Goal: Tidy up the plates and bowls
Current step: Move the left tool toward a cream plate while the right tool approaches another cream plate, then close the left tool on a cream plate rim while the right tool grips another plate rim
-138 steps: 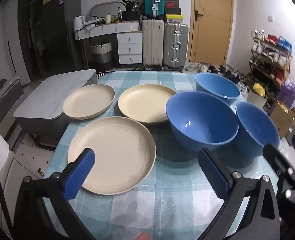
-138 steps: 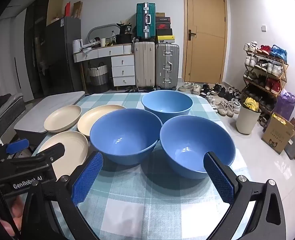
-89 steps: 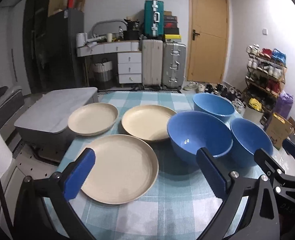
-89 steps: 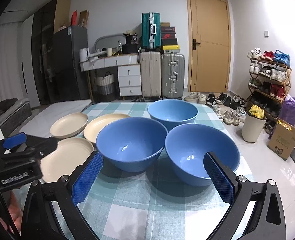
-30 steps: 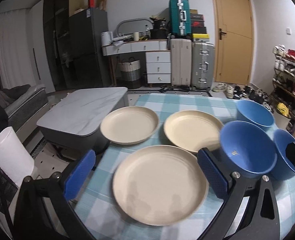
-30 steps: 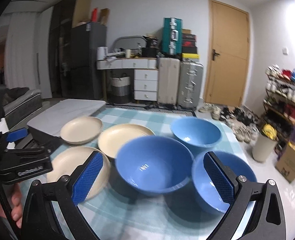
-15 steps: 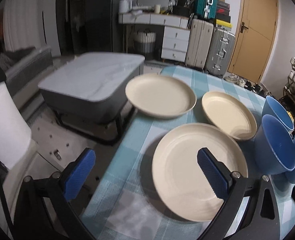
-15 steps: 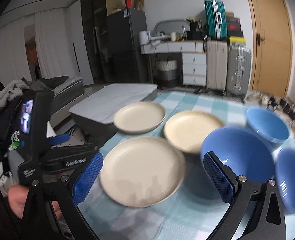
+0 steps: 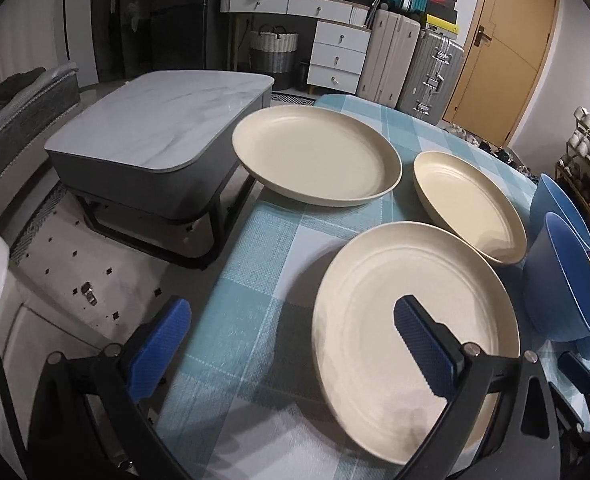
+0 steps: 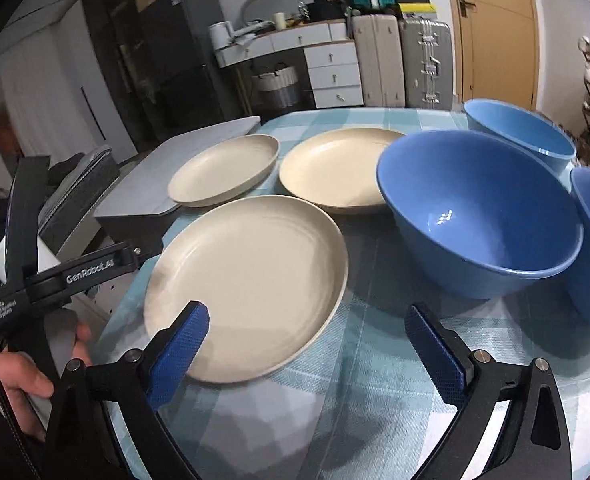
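Nearer now: three plates [image 9: 411, 328], three bowls [image 10: 479, 208]

Two wrist views, low over the table
Left faces its left edge; right faces centre; both share the nearest cream round plate [image 9: 411, 320] [image 10: 247, 280].

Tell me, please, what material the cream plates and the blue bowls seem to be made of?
The nearest cream plate looks like matte plastic or a wheat-straw composite: dull, faintly speckled, no sharp highlights, thin rim. The nearest blue bowl looks like smooth plastic or melamine with a semi-gloss finish: a small bright glint inside and uniform colour. Ceramic cannot be ruled out from looks alone.
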Motion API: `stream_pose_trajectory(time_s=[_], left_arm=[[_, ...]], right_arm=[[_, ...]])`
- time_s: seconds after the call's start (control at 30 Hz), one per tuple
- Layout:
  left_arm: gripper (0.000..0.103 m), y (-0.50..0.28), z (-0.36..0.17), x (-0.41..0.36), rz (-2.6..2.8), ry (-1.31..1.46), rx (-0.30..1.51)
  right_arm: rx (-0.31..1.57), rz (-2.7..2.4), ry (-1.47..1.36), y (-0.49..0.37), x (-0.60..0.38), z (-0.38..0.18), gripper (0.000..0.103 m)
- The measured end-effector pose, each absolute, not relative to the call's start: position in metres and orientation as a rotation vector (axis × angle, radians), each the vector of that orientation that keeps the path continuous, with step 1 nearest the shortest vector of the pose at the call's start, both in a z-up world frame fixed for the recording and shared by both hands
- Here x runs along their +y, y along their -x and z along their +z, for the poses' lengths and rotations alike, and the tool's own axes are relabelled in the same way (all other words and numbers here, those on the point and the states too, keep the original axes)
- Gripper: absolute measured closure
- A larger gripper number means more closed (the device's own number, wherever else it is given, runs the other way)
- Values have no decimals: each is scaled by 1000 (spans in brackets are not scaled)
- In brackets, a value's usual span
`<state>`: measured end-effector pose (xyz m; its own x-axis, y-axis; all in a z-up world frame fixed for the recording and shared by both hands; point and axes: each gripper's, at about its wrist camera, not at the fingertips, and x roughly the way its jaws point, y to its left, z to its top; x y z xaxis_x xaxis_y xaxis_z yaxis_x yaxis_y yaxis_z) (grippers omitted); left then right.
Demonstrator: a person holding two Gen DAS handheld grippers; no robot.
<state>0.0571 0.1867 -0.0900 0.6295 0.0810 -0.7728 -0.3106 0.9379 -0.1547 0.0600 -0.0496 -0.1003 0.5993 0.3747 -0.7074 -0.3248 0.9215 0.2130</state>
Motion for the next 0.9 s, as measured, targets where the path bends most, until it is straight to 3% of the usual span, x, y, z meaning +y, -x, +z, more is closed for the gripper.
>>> stream_pose_trajectory(time_s=[0.13, 0.27, 0.4, 0.53, 0.6, 0.73, 0.8, 0.87, 0.9], left_arm=[[2, -66, -100, 194, 205, 313, 883], [2, -73, -107, 194, 225, 336, 895], [3, -78, -107, 191, 200, 324, 890], [12, -82, -109, 191, 205, 312, 904], [13, -83, -111, 193, 196, 325, 906], [40, -87, -117, 193, 154, 348, 935], [43, -87, -121, 192, 148, 357, 951], [58, -86, -120, 192, 142, 353, 941], [60, -86, -121, 192, 133, 355, 946]], right_arm=[[876, 396, -80, -74, -49, -112, 8], [945, 393, -66, -91, -42, -128, 27], [967, 383, -107, -97, -42, -139, 30], [967, 384, -102, -105, -38, -141, 34], [985, 390, -114, -105, -36, -143, 41], [992, 403, -136, -106, -39, -145, 50], [993, 408, -144, -108, -38, -146, 52], [990, 408, -143, -110, -37, -146, 54], [982, 409, -143, -109, -37, -145, 55]])
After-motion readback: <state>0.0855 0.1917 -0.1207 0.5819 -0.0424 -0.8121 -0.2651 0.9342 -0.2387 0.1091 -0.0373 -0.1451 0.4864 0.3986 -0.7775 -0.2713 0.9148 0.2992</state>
